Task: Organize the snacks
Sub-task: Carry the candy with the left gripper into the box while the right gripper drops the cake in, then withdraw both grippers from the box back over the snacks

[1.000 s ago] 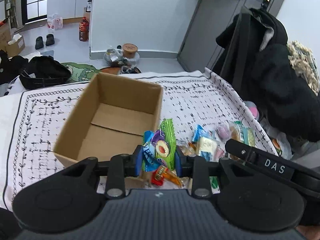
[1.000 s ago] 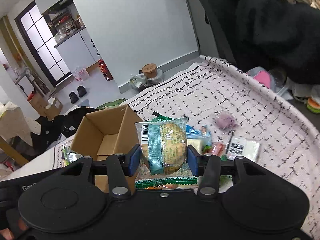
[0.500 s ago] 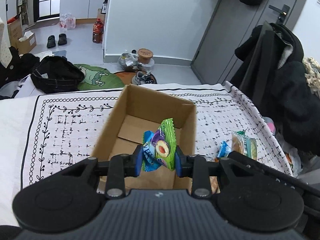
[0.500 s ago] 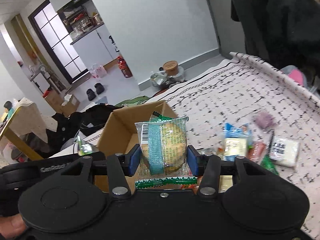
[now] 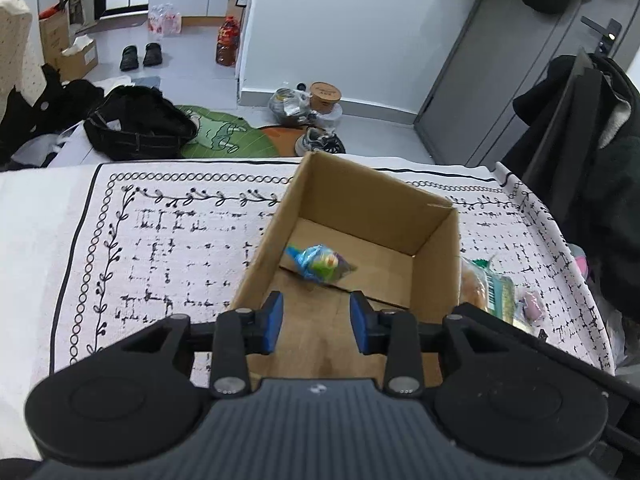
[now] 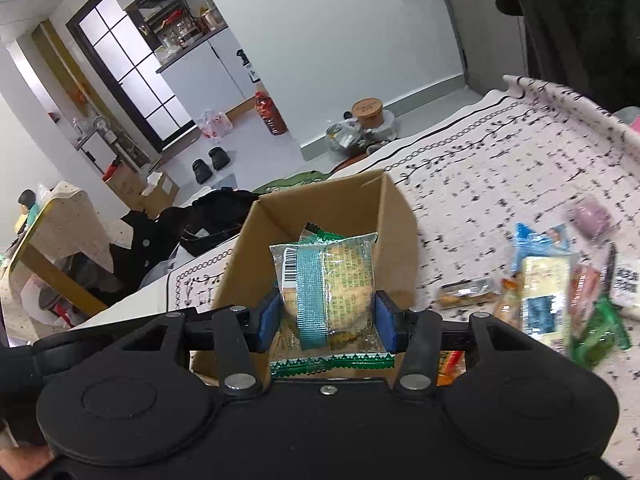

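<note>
The left tongs (image 5: 316, 322) hang over the near end of the box (image 5: 436, 256), their jaws having just been opening with nothing between them, and the blue-green packet (image 5: 322, 268) lies loose on the box floor, blurred. The right tongs (image 6: 326, 316) are clenched on a clear cake packet (image 6: 328, 284) held upright before the box's near wall. To its right, more snacks (image 6: 544, 292) lie heaped on the patterned cloth (image 6: 500, 160) covering the surface.

We tilt both grippers downward; the left gripper (image 5: 316, 322) has just opened, empty, while our right gripper (image 6: 327, 322) fingers clamp a packet
</note>
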The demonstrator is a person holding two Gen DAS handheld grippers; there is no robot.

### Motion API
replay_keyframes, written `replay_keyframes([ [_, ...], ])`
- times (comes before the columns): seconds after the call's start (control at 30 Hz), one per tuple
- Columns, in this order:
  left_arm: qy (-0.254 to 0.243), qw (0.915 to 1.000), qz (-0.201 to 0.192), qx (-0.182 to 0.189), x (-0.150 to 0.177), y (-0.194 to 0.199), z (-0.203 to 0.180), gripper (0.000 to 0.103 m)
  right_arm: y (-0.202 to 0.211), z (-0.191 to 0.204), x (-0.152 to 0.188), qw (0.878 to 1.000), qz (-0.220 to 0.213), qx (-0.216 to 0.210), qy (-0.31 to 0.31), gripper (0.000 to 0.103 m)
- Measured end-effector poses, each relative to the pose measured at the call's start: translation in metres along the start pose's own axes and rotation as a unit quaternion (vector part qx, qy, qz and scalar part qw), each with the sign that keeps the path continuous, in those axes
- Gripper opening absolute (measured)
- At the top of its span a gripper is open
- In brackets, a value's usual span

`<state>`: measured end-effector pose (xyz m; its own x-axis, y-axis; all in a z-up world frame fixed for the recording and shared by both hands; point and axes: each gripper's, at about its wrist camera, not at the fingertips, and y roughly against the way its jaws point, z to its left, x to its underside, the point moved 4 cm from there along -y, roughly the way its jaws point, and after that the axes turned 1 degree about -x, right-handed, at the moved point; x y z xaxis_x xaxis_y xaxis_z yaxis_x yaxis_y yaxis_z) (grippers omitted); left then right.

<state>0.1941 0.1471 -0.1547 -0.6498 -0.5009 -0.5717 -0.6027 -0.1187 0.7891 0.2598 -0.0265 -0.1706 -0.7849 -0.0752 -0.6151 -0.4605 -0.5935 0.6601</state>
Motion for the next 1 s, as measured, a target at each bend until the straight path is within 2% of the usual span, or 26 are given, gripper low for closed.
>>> replay_keyframes([
  [0.13,0.007,1.0000,-0.001,-0.002,-0.001,0.001,0.008,0.040,-0.006,0.005,0.002,1.000,0.003,-0.009,-0.008,0.054],
  [0.2,0.011,0.9999,-0.001,-0.006,-0.001,0.003,0.012,0.042,-0.005,0.004,0.003,1.000,0.002,-0.004,-0.004,0.065],
  [0.37,0.020,0.9997,0.008,-0.011,-0.001,0.005,0.019,0.056,0.004,-0.004,0.006,1.000,0.007,0.014,-0.001,0.069],
  [0.63,0.020,0.9996,0.015,-0.010,0.008,0.011,0.013,0.058,0.033,-0.017,0.008,0.999,-0.001,0.040,0.004,0.084],
  [0.7,0.019,0.9997,0.013,-0.007,0.009,0.014,0.009,0.066,0.041,-0.023,0.008,0.999,0.000,0.051,0.009,0.088],
  [0.73,0.018,0.9998,0.011,-0.008,0.010,0.016,0.007,0.074,0.045,-0.027,0.008,0.998,0.000,0.055,0.010,0.089],
  [0.77,0.017,0.9998,0.006,-0.007,0.010,0.019,0.005,0.079,0.050,-0.030,0.008,0.998,-0.001,0.058,0.013,0.089],
  [1.0,0.001,0.9998,-0.015,0.013,0.015,0.034,-0.020,0.100,0.081,-0.048,0.005,0.997,-0.029,0.073,0.012,0.100],
])
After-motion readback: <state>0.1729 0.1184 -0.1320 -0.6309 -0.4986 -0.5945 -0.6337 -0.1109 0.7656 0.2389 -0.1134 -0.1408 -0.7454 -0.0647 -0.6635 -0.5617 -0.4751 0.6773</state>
